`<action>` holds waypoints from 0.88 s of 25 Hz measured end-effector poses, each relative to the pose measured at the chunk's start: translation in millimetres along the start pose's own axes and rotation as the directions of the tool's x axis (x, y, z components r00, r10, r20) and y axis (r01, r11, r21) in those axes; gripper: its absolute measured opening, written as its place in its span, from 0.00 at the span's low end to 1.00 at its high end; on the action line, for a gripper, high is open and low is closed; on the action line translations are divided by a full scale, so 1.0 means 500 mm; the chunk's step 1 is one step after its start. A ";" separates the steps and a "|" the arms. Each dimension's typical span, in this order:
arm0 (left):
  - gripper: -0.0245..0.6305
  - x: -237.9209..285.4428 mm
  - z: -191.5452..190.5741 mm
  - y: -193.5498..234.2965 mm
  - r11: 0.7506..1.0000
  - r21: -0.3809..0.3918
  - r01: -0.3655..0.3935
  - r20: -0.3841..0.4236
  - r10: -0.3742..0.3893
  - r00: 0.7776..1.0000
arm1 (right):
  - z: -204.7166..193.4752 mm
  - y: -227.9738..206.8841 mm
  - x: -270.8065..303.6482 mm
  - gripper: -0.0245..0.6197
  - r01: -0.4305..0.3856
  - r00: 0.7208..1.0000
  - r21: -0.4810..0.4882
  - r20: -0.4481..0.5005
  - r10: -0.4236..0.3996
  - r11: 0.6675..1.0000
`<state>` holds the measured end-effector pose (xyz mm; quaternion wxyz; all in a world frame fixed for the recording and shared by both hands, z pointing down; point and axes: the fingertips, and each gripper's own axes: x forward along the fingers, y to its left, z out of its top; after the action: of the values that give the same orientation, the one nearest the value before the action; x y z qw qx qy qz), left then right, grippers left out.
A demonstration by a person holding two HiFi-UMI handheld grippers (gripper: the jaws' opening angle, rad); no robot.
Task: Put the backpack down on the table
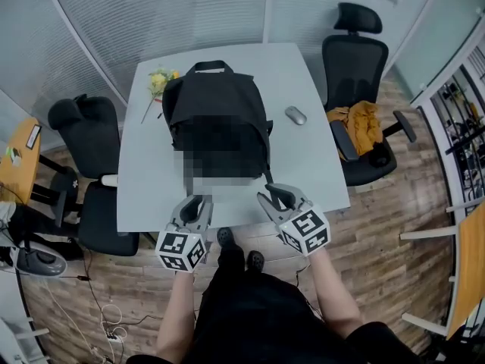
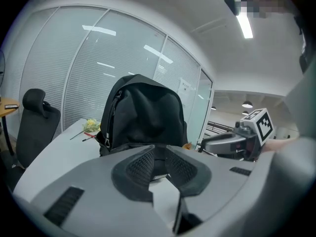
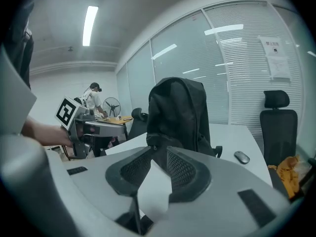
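The black backpack (image 1: 216, 108) stands upright on the white table (image 1: 311, 165), its top handle toward the far edge. My left gripper (image 1: 195, 203) hovers at the table's near edge, just short of the backpack's base, open with nothing between its pads. My right gripper (image 1: 274, 197) is beside it to the right, also open and empty. In the left gripper view the backpack (image 2: 143, 112) rises beyond the open left gripper (image 2: 154, 154), apart from it. In the right gripper view the backpack (image 3: 177, 112) likewise stands clear of the right gripper (image 3: 158, 154).
A grey mouse (image 1: 295, 115) lies right of the backpack, and yellow flowers (image 1: 159, 80) lie at the far left corner. A black office chair (image 1: 355, 59) with an orange cloth (image 1: 364, 123) stands on the right. Two black chairs (image 1: 87, 131) are on the left.
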<state>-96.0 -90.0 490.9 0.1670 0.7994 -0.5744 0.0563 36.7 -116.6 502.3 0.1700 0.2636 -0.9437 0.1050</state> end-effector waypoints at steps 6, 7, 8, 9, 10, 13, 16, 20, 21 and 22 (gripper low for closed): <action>0.13 -0.048 0.014 -0.075 0.998 0.041 0.044 0.032 -0.046 0.998 | 0.011 0.060 -0.031 0.18 -0.052 0.998 -0.010 0.043 0.052 0.999; 0.13 -0.056 0.020 -0.087 0.998 0.044 0.046 0.043 -0.048 0.998 | 0.013 0.070 -0.037 0.18 -0.062 0.997 -0.013 0.049 0.062 0.998; 0.13 -0.063 0.025 -0.099 0.998 0.050 0.048 0.053 -0.051 0.997 | 0.016 0.079 -0.043 0.17 -0.070 0.996 -0.015 0.055 0.071 0.997; 0.13 -0.068 0.031 -0.109 0.997 0.058 0.050 0.064 -0.054 0.997 | 0.021 0.087 -0.048 0.17 -0.078 0.995 -0.020 0.062 0.079 0.997; 0.13 -0.073 0.037 -0.119 0.996 0.067 0.052 0.073 -0.057 0.996 | 0.026 0.094 -0.052 0.16 -0.085 0.994 -0.026 0.070 0.086 0.996; 0.12 -0.084 0.048 -0.140 0.995 0.079 0.064 0.097 -0.072 0.993 | 0.041 0.115 -0.064 0.15 -0.103 0.990 -0.046 0.092 0.107 0.994; 0.09 -0.093 0.048 -0.154 0.994 0.078 0.070 0.104 -0.078 0.991 | 0.053 0.135 -0.077 0.12 -0.120 0.986 -0.058 0.110 0.126 0.991; 0.07 -0.094 0.052 -0.164 0.993 0.086 0.076 0.107 -0.085 0.991 | 0.065 0.152 -0.084 0.09 -0.137 0.982 -0.056 0.127 0.143 0.989; 0.07 -0.093 0.052 -0.166 0.993 0.088 0.077 0.107 -0.087 0.990 | 0.065 0.154 -0.085 0.09 -0.140 0.981 -0.055 0.129 0.146 0.989; 0.07 -0.092 0.052 -0.169 0.993 0.091 0.078 0.106 -0.088 0.990 | 0.066 0.156 -0.086 0.08 -0.141 0.980 -0.053 0.133 0.147 0.989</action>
<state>-35.0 -33.5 436.5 0.1024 0.8310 -0.5459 0.0300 20.8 -41.0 447.4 0.1029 0.1976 -0.9717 0.0782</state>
